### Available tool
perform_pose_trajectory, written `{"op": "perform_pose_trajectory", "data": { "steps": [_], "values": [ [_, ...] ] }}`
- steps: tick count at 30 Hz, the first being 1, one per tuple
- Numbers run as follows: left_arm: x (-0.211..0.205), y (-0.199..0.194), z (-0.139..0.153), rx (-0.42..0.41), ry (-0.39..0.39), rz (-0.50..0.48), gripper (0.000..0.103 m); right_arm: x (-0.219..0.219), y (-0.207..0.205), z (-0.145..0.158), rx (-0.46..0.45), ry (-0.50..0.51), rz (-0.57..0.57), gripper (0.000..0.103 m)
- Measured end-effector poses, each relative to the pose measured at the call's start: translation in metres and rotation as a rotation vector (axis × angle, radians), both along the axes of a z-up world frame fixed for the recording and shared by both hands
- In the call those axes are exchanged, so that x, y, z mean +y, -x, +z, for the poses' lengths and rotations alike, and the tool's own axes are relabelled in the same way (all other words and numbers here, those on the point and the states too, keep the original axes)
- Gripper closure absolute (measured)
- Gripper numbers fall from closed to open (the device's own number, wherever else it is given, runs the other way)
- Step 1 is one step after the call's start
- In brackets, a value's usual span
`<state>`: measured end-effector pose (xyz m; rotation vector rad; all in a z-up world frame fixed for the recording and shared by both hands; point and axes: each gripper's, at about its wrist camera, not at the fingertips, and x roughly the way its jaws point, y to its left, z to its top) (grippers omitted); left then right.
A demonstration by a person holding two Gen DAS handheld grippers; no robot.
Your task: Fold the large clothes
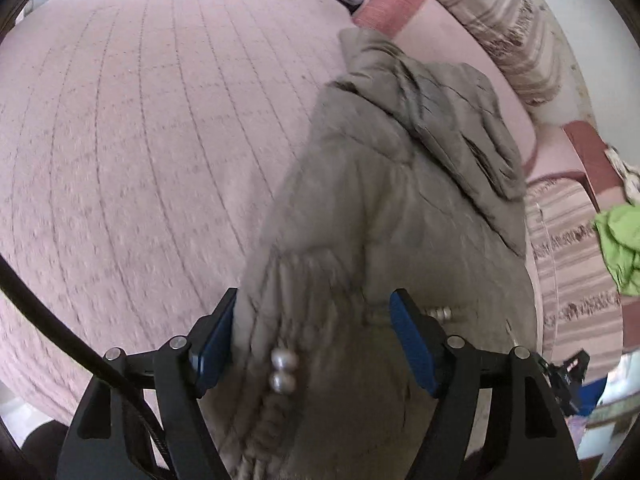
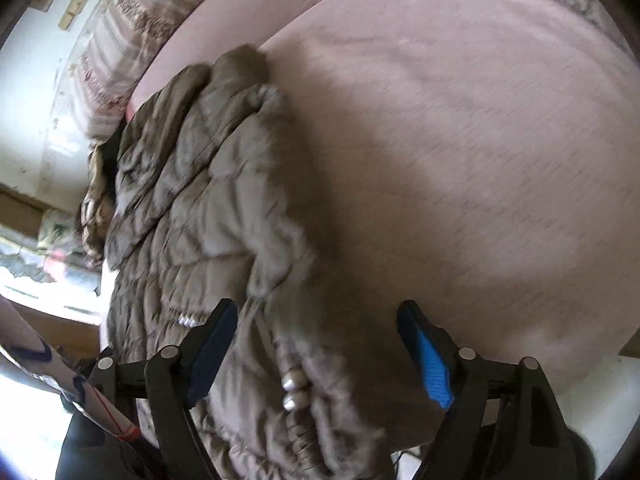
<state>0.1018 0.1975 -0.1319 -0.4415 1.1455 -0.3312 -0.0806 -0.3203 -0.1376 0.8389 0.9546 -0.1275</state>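
Left wrist shows the left gripper [image 1: 312, 340] spread over the jacket [image 1: 392, 208] hem; right gripper [image 2: 318, 346] likewise spread (neither pinching). Catch both layers squarely.

I'm seeing a quilted, faintly sheeny jacket [image 1: 380, 208] lying on matt, stitched pink bedspread [image 1: 140, 140]. My matt black gripper fingers are wearing ribbed blue pads [image 2: 434, 368].

The quilted grey-brown padded jacket [image 1: 384, 208] runs off the bottom edge in both wrist views, so its lower part is cut off. Motion blur softens its gathered cuff with two pearly snap buttons [image 1: 283, 370]. A bright green crumpled cloth [image 1: 620, 248] is cut by the right edge of the left wrist view. The jacket hides part of the pink textured bed cover [image 1: 140, 140].
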Motion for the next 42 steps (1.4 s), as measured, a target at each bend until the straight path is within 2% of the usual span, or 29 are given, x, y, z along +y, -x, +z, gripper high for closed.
{"op": "perform_pose_trajectory", "data": {
  "steps": [4, 10, 13, 17, 21, 25, 28, 31, 33, 34, 35, 39, 42],
  "values": [
    [0.005, 0.027, -0.002, 0.003, 0.068, -0.003, 0.030, 0.021, 0.004, -0.001, 0.015, 0.010, 0.062, 0.022],
    [0.009, 0.054, -0.002, -0.030, 0.116, -0.011, 0.030, 0.043, 0.024, -0.005, 0.042, -0.003, 0.113, 0.023],
    [0.005, 0.058, -0.004, -0.044, 0.130, -0.023, 0.030, 0.048, 0.035, -0.008, 0.038, -0.014, 0.109, 0.030],
    [0.004, 0.060, -0.007, -0.056, 0.151, -0.036, 0.030, 0.046, 0.047, -0.008, -0.015, -0.052, 0.091, 0.037],
    [0.009, 0.059, -0.012, -0.042, 0.172, -0.031, 0.030, 0.047, 0.051, -0.017, -0.017, -0.105, 0.086, 0.039],
    [0.002, 0.070, -0.013, -0.035, 0.157, -0.053, 0.030, 0.067, 0.045, -0.016, 0.002, -0.038, 0.125, 0.039],
    [-0.012, 0.079, -0.021, 0.006, 0.164, -0.106, 0.029, 0.077, 0.043, -0.016, -0.003, -0.016, 0.139, 0.043],
    [-0.023, 0.079, -0.018, 0.004, 0.087, -0.099, 0.030, 0.083, 0.040, -0.016, -0.007, -0.013, 0.153, 0.052],
    [-0.019, 0.077, -0.017, 0.032, 0.061, -0.031, 0.050, 0.083, 0.038, -0.017, -0.010, -0.025, 0.146, 0.060],
    [-0.017, 0.075, -0.016, 0.050, 0.049, -0.011, 0.066, 0.082, 0.038, -0.017, -0.013, -0.033, 0.137, 0.069],
    [-0.015, 0.077, -0.014, 0.056, 0.050, -0.007, 0.074, 0.081, 0.040, -0.016, -0.020, -0.038, 0.129, 0.075],
    [-0.015, 0.090, 0.017, -0.014, 0.013, -0.004, 0.084, 0.084, 0.050, 0.011, -0.081, -0.002, 0.130, 0.082],
    [-0.016, 0.105, 0.049, -0.094, -0.003, -0.027, 0.087, 0.085, 0.062, 0.039, -0.148, -0.008, 0.135, 0.084]
  ]
}}
